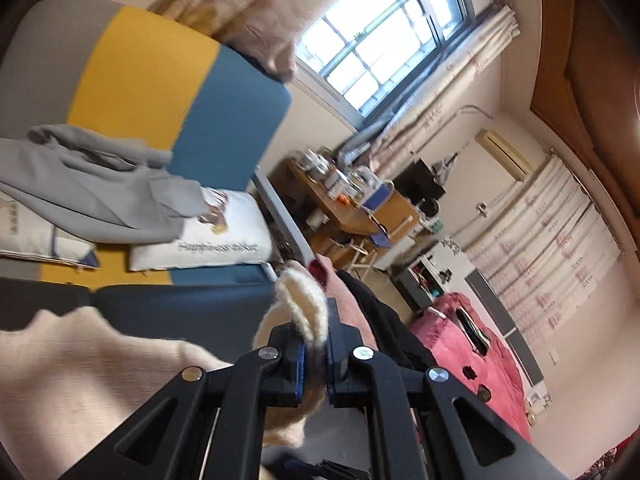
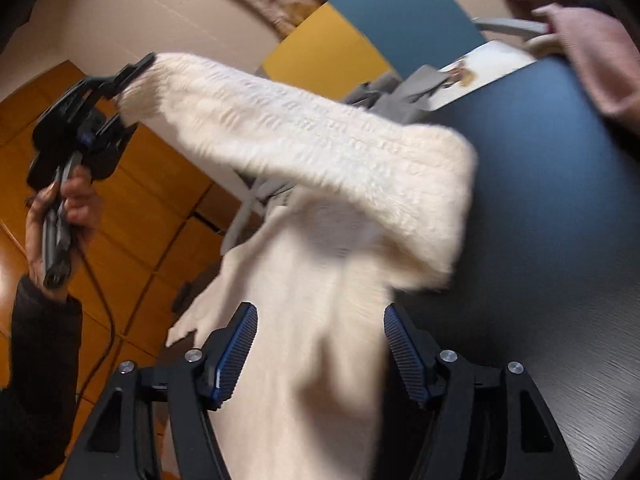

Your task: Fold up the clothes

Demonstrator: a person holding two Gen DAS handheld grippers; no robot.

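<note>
A cream knit sweater (image 2: 312, 264) hangs over the dark blue sofa seat (image 2: 540, 208). One sleeve (image 2: 304, 136) is stretched up and to the left. My left gripper (image 2: 127, 96), held by a hand (image 2: 76, 204), is shut on the end of that sleeve. In the left wrist view the fuzzy cuff (image 1: 304, 300) sticks out between the closed pads of the left gripper (image 1: 316, 336). My right gripper (image 2: 320, 352) stands open, with the sweater's body lying between its blue pads (image 2: 236, 348), which do not pinch it.
A grey garment (image 1: 92, 184) and printed pillows (image 1: 208, 244) lie against the grey, yellow and blue sofa back (image 1: 168, 80). A pink garment (image 2: 596, 64) sits at the seat's far right. A red blanket (image 1: 472, 344), a cluttered wooden desk (image 1: 360, 204) and a window (image 1: 384, 36) lie beyond.
</note>
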